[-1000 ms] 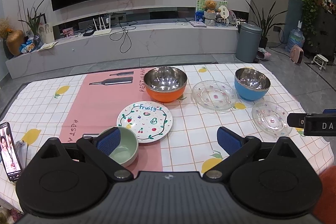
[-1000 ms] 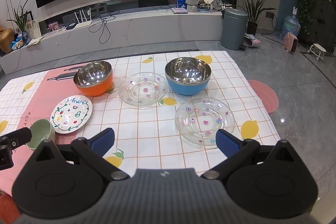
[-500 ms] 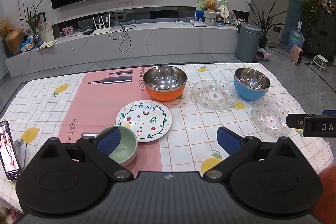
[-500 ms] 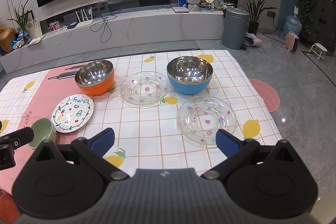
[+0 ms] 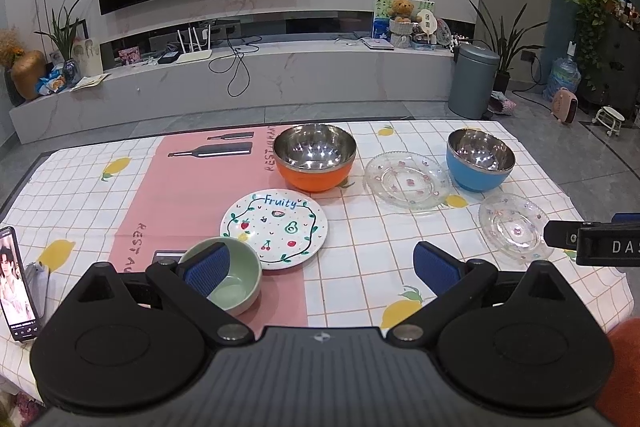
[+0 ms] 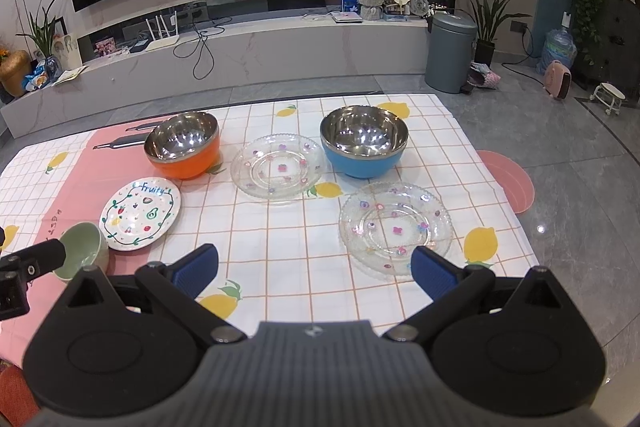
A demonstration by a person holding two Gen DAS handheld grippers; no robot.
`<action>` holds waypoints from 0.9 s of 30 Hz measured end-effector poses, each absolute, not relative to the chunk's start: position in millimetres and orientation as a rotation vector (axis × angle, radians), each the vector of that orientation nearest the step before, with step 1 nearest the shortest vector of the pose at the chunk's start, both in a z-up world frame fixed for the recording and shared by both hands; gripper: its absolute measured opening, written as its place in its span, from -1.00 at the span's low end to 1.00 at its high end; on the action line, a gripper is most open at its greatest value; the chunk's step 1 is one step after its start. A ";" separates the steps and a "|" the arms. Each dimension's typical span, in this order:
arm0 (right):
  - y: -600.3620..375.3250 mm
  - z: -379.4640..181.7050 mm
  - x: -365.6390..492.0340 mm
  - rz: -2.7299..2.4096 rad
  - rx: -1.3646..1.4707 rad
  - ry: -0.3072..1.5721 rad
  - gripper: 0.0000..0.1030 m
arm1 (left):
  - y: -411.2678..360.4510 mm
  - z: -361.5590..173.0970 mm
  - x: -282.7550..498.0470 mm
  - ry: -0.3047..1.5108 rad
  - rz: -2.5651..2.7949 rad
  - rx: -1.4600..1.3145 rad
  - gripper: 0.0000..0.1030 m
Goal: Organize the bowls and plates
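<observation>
On the checked tablecloth stand an orange steel-lined bowl (image 5: 315, 158) (image 6: 183, 145) and a blue one (image 5: 480, 159) (image 6: 363, 141), with a clear flowered plate (image 5: 408, 181) (image 6: 279, 169) between them. A second clear plate (image 5: 513, 227) (image 6: 395, 227) lies nearer on the right, just ahead of my right gripper (image 6: 315, 266), which is open and empty. A white "Fruity" plate (image 5: 274, 223) (image 6: 140, 213) and a small green bowl (image 5: 230, 277) (image 6: 83, 256) sit near my left gripper (image 5: 322, 267), also open; its left pad overlaps the green bowl in the view.
A phone (image 5: 16, 287) on a stand is at the table's near left corner. The table's right edge drops to grey floor with a pink mat (image 6: 510, 183). A grey bin (image 5: 474, 81) and a TV bench stand beyond the table.
Both grippers have drifted slightly back and up, so the dishes sit a little farther away. Nothing on the table has moved.
</observation>
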State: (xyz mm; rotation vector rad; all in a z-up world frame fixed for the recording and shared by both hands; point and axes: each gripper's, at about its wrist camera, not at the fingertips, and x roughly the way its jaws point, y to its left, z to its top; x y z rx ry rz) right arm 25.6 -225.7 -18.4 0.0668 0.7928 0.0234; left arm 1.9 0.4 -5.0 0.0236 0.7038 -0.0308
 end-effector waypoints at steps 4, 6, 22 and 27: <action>-225.9 -18.5 26.5 0.023 0.067 0.794 0.95 | 1.1 -5.3 2.0 0.704 -0.030 0.023 1.00; -225.9 -18.6 26.7 0.023 0.067 0.794 0.95 | 1.3 -5.8 1.9 0.704 -0.030 0.023 1.00; -228.3 -15.7 27.3 0.020 0.072 0.789 0.95 | -2.8 -5.4 5.6 0.696 -0.041 0.039 1.00; -228.3 -15.0 27.1 0.019 0.071 0.787 0.95 | -3.8 -2.6 9.8 0.691 -0.046 0.046 1.00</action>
